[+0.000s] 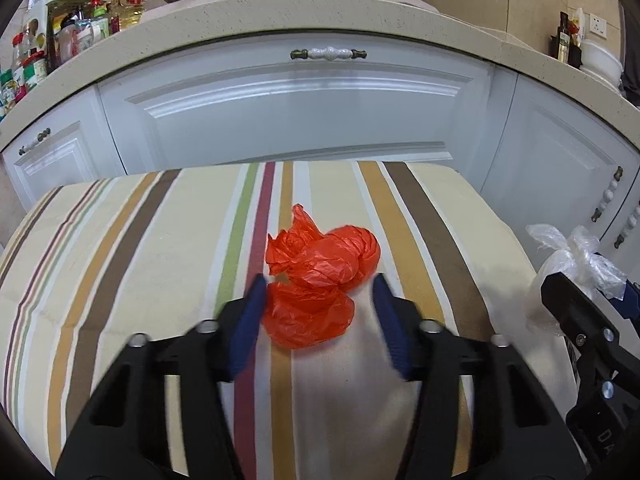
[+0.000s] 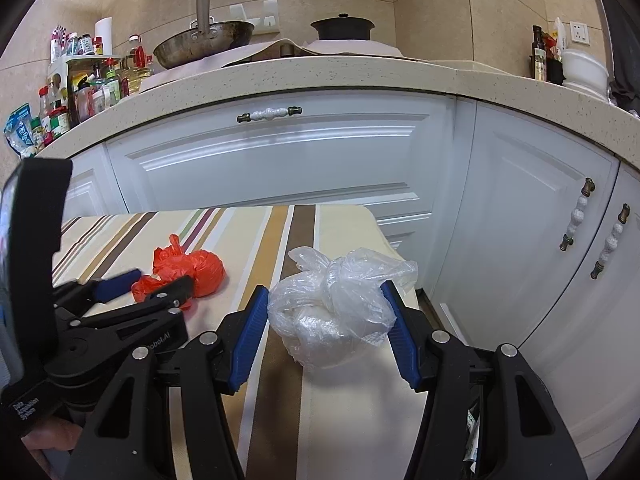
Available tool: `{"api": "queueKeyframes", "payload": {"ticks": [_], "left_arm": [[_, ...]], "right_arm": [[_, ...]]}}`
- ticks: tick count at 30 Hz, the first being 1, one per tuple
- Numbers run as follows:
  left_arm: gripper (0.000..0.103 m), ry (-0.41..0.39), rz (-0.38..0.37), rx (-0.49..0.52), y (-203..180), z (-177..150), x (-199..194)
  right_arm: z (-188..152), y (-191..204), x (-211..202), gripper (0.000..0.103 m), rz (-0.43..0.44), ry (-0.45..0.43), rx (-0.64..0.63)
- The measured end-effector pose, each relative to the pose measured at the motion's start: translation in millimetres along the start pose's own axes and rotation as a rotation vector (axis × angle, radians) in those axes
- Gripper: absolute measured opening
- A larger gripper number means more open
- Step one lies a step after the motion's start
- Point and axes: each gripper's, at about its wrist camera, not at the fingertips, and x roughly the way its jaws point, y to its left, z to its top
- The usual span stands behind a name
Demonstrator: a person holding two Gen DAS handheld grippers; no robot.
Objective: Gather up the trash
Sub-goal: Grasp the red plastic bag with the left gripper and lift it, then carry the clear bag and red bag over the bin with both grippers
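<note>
A crumpled red plastic bag [image 1: 320, 264] lies on the striped tablecloth [image 1: 120, 260]. My left gripper [image 1: 320, 288] straddles its near end. The left pad [image 1: 250, 316] touches the plastic, while the right pad [image 1: 390, 328] stands off it with bare cloth between. A knotted clear plastic bag [image 2: 332, 312] with something white inside sits near the table's right edge. My right gripper [image 2: 324, 292] has a blue pad against each of its sides. The right wrist view also shows the red bag [image 2: 200, 272] and the left gripper [image 2: 148, 286]. The left wrist view catches the clear bag [image 1: 568, 264] at far right.
White cabinet doors [image 1: 296, 120] stand right behind the table, under a beige counter [image 1: 320, 12]. The counter holds a wok [image 2: 204, 44], a black pot [image 2: 342, 28], many bottles [image 2: 80, 80] and white bowls [image 2: 584, 68]. The cloth's right edge [image 2: 404, 264] drops off beside the clear bag.
</note>
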Motion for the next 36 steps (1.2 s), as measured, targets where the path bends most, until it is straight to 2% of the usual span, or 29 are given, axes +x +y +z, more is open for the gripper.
{"api": "queueKeyframes", "payload": {"ticks": [3, 5, 8, 26, 36], "left_arm": [[0.02, 0.009, -0.018, 0.003, -0.7, -3.3, 1.7], [0.013, 0.008, -0.028, 0.002, -0.7, -3.9, 0.5], [0.009, 0.001, -0.035, 0.003, -0.5, -5.5, -3.5], [0.004, -0.062, 0.001, -0.033, 14.3, -18.1, -58.5], [0.003, -0.113, 0.014, -0.015, 4.0, -19.3, -90.7]], "right_arm": [[0.1, -2.6, 0.0, 0.056, 0.002, -0.003, 0.005], [-0.5, -3.5, 0.0, 0.056, 0.001, -0.004, 0.008], [-2.0, -4.4, -0.4, 0.056, -0.001, -0.006, 0.01], [-8.9, -2.3, -23.9, 0.056, -0.004, -0.038, -0.008], [-11.6, -3.6, -48.3, 0.056, -0.027, -0.074, -0.016]]}}
